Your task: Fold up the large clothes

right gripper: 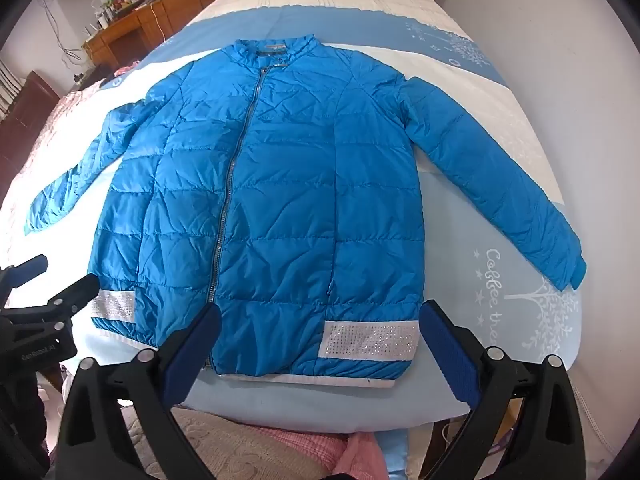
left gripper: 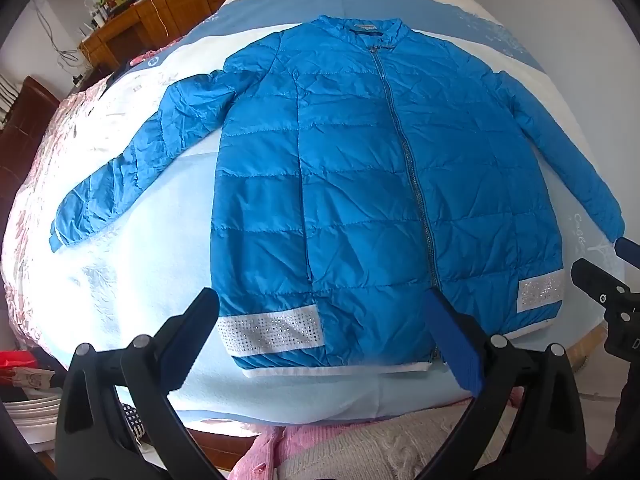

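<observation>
A blue quilted jacket lies flat on the bed, zipped up, collar far, hem near, both sleeves spread out to the sides. White sparkly bands cross the hem at both corners. My left gripper hovers open above the hem's left half, nothing between its fingers. My right gripper hovers open above the hem's right half, also holding nothing. Each gripper shows at the edge of the other's view: the right gripper and the left gripper.
The bed has a light blue and white cover. A pink quilt lies along its left side. Pink and beige knitwear sits at the near edge. A wooden desk and wardrobes stand far left.
</observation>
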Tool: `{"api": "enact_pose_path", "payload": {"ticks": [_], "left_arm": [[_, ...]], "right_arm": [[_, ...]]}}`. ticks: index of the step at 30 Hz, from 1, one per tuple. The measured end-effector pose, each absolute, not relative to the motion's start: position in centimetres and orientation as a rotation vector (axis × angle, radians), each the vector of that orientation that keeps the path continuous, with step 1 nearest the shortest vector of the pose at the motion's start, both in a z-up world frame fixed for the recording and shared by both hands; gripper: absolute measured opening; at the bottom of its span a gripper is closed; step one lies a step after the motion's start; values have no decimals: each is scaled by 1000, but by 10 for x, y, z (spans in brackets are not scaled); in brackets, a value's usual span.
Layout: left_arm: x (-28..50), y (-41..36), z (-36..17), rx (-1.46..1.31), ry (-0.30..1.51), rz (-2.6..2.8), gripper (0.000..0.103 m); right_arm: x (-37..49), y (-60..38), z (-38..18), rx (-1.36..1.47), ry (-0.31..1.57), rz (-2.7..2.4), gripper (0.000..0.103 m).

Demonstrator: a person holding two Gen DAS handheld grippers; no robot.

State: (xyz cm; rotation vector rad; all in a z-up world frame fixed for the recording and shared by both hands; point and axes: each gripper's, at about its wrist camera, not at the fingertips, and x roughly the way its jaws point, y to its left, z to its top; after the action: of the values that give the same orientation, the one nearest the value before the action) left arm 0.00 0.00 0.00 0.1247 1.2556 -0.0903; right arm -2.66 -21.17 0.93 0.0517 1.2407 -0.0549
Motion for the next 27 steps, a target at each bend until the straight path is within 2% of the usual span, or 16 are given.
{"api": "enact_pose_path", "payload": {"ticks": [27], "left_arm": [[0, 0, 0, 129, 1248, -85, 100]], "right_arm": [[-26, -212, 9, 51, 1241, -57, 99]]}}
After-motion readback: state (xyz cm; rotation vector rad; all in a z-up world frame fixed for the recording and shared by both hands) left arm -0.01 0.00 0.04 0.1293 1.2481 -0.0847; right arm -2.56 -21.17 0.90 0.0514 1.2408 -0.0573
